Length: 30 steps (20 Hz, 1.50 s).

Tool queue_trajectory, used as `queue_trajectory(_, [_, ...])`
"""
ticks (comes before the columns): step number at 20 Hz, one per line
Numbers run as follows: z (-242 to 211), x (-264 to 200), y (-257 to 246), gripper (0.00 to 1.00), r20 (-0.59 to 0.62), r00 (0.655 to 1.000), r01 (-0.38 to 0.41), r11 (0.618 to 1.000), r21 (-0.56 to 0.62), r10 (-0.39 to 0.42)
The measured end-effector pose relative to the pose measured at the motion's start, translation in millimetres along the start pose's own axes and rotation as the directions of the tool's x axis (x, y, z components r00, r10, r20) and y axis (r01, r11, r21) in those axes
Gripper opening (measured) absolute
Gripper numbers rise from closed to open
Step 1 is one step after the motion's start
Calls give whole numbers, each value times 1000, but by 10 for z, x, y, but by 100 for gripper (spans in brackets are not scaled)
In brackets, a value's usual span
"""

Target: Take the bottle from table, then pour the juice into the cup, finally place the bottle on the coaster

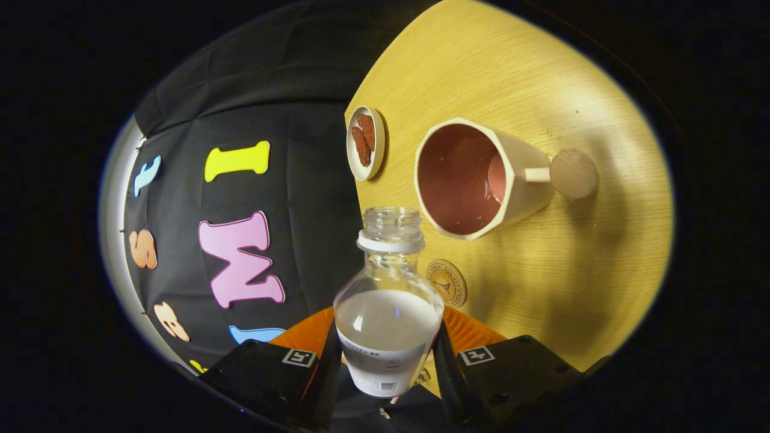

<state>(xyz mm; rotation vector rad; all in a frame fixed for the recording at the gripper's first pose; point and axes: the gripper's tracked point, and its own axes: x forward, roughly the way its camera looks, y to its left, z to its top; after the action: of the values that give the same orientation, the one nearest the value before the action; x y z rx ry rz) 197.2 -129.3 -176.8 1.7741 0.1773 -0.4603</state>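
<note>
Gripper view: gripper [385, 361] clamps the bottle [388, 313], tilted, open neck toward the cup [475, 178], ready to pour.

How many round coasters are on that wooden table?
2. A white-rimmed coaster lies at the table's edge beyond the cup; a cork coaster lies just past the bottle gripped in the claw.

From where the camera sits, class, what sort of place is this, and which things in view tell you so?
Probably a staged tabletop booth for a pouring demo: a round wooden table against black cloth, holding a cup and coaster, with the gripper shut on an uncapped bottle.
</note>
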Motion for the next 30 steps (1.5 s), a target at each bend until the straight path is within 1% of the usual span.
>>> queue_trajectory(5, [-24, 51, 39, 71, -34, 999, 11, 989, 149, -6])
queue_trajectory(8, [5, 67, 32, 71, -32, 999, 29, 984, 174, -24])
queue_trajectory(13, [58, 73, 66, 71, -27, 999, 27, 963, 267, -21])
queue_trajectory(19, [27, 62, 97, 71, -35, 999, 36, 928, 372, -24])
queue_trajectory(22, [-3, 36, 120, 71, -66, 997, 63, 904, 422, -39])
queue_trajectory(27, [15, 29, 181, 71, -91, 995, 81, 859, 506, -40])
queue_trajectory(30, [-42, 20, 165, 71, -131, 990, 120, 846, 519, -60])
